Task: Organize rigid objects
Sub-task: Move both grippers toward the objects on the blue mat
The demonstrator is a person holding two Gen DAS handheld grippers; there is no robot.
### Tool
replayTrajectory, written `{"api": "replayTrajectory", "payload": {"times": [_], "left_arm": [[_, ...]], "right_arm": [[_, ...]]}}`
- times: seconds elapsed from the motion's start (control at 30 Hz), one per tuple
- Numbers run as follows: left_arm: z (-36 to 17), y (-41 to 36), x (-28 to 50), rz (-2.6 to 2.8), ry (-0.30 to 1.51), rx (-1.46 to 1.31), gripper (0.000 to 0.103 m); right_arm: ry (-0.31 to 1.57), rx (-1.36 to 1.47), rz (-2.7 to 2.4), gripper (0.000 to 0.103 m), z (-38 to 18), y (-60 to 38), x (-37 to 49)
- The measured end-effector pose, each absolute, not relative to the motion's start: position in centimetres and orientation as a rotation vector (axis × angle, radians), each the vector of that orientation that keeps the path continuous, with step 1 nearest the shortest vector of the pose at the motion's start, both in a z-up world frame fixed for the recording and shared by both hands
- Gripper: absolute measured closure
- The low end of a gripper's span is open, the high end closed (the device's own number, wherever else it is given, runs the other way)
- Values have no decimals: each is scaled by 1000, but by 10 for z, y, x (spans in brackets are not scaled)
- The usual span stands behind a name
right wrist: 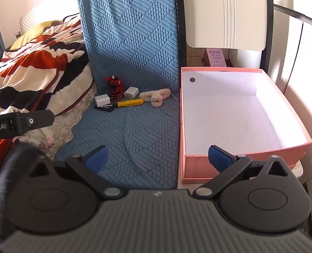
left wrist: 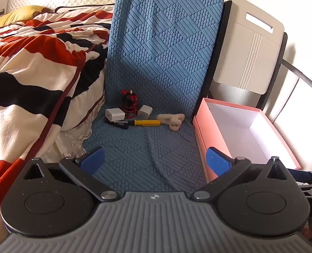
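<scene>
Left wrist: screwdriver (left wrist: 144,123) beyond spread jaws.

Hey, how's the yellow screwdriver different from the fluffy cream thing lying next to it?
The yellow screwdriver is smooth, hard-looking and straight; the fluffy cream item looks soft, fuzzy and branches into several arms. The screwdriver is bright yellow with a dark tip; the fluffy item is one pale colour. Both lie on the blue mat.
</scene>
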State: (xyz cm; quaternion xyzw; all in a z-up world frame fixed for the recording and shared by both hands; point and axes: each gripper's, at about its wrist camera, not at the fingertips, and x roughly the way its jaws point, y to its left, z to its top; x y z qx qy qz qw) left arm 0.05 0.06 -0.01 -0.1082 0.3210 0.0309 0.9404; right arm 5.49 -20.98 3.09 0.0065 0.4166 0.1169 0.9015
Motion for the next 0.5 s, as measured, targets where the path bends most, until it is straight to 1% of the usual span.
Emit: {"api": "replayTrajectory", "payload": {"times": [0.5], "left_arm": [[4,2,2,64,638,-216,0]], "right_arm": [[869,4,246,0,29,-202,55]]}}
